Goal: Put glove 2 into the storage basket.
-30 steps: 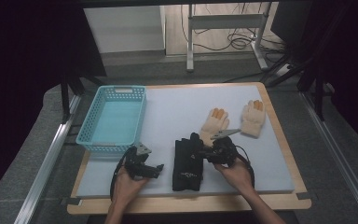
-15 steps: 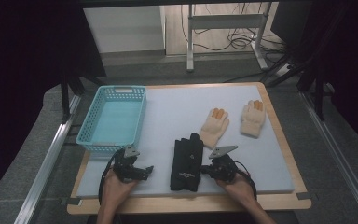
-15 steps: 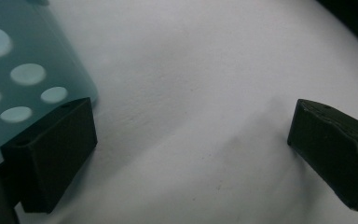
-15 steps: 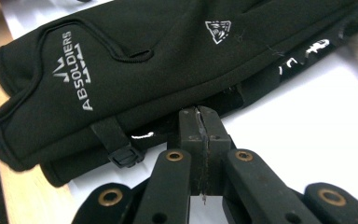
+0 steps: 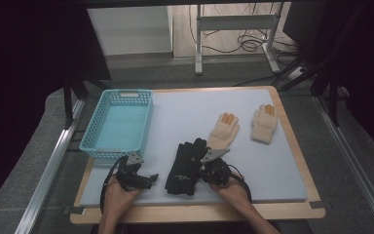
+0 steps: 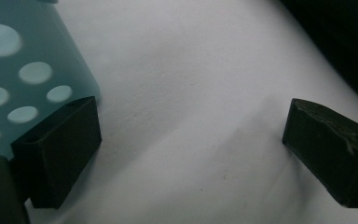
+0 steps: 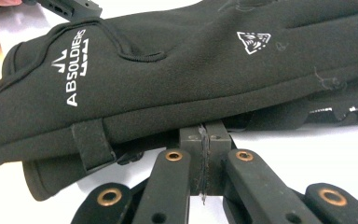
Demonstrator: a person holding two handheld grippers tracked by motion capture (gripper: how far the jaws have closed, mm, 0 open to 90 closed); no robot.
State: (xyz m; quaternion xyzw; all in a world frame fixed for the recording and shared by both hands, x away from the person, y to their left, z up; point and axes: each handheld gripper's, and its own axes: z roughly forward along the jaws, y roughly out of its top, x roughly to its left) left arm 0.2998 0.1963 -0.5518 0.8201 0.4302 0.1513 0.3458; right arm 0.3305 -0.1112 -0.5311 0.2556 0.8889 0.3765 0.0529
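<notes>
Here, a pale grey surface (image 5: 195,114) on a wooden board sits in a dim room with cables on the floor behind it. The left gripper (image 5: 146,178) rests with its jaws wide apart and nothing between them, a blue basket (image 5: 118,123) just beyond it. Right of it lie the black gloves (image 5: 186,165). The right gripper (image 5: 205,171) has just closed; its jaws meet at the gloves' edge, though whether they pinch fabric is unclear. Two tan gloves (image 5: 243,127) lie farther off.
</notes>
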